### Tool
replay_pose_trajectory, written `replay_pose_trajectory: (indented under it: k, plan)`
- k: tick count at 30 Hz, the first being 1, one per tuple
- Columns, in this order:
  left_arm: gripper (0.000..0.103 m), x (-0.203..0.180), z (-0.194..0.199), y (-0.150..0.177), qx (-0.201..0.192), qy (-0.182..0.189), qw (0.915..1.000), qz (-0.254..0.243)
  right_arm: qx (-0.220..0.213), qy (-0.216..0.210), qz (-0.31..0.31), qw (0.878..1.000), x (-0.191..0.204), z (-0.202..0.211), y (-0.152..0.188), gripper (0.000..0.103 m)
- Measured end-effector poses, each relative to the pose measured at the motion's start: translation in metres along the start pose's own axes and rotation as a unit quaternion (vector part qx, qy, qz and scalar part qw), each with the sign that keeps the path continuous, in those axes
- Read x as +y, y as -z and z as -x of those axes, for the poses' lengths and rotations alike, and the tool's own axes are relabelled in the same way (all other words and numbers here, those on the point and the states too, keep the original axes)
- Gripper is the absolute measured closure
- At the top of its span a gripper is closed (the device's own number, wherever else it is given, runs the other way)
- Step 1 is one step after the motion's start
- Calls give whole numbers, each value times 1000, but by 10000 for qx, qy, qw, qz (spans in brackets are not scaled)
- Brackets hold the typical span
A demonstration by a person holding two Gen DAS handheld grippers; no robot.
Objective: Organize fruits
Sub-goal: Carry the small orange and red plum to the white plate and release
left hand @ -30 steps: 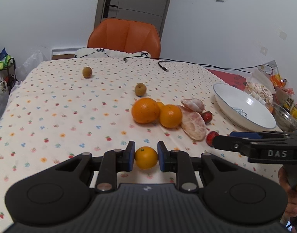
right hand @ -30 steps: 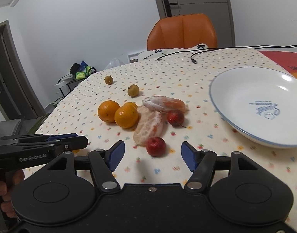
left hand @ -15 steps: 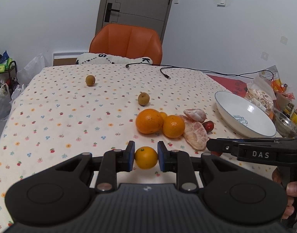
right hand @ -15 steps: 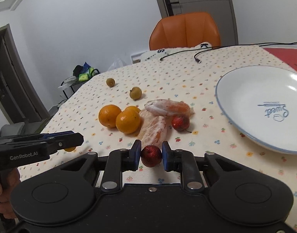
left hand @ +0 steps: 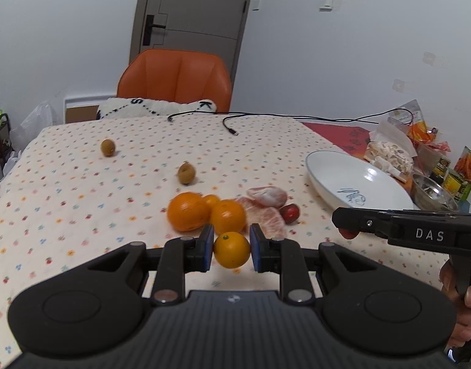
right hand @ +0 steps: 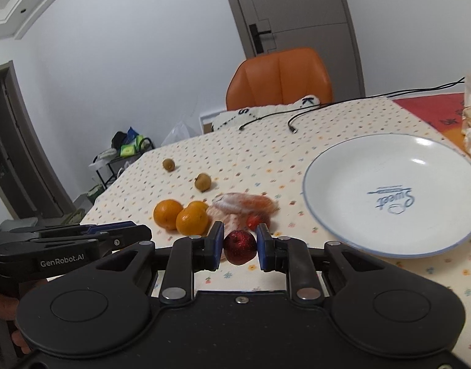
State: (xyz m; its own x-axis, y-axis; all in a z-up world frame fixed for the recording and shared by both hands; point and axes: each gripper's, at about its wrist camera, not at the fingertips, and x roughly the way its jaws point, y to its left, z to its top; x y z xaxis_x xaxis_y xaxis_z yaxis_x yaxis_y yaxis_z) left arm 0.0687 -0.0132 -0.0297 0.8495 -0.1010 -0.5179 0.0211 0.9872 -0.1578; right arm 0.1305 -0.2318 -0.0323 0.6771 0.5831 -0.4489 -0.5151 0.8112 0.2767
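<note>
On the dotted table [left hand: 66,203], both grippers carry fruit: the left gripper [left hand: 231,248] clamps an orange [left hand: 231,249], the right gripper [right hand: 240,246] a red fruit [right hand: 240,247]. Next, probably, release over the plate [right hand: 343,227].

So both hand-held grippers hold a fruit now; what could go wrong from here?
1. The left hand-held gripper pinches the small orange only at its sides; this round fruit may slip out.
2. The right hand-held gripper with the red fruit could strike the rim of the white plate.
</note>
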Motion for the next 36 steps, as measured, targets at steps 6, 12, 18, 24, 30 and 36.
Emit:
replay_pose_trajectory:
  k: [6, 12, 18, 24, 30, 36]
  plan:
    - [80, -17, -5, -7, -28, 109, 9998, -137, -141, 98, -80, 9998, -13, 12, -2, 82]
    - [80, -33, -9, -13, -54, 195, 9995, -259, -275, 191, -139, 9993, -26, 24, -4, 82]
    - [80, -53, -18, -19, -57, 337, 9987, -384, -420, 353, -173, 9983, -43, 38, -4, 82]
    - [80, -75, -29, -26, -9, 480, 9969, -619, -545, 504, -368, 9966, -65, 47, -1, 82]
    - [80, -89, -43, -35, 22, 570, 9957, -731, -658, 609, -520, 9946, -81, 51, -1, 82]
    - [80, -108, -57, -43, 77, 676, 9938, -880, -687, 675, -647, 9932, -97, 51, 0, 82]
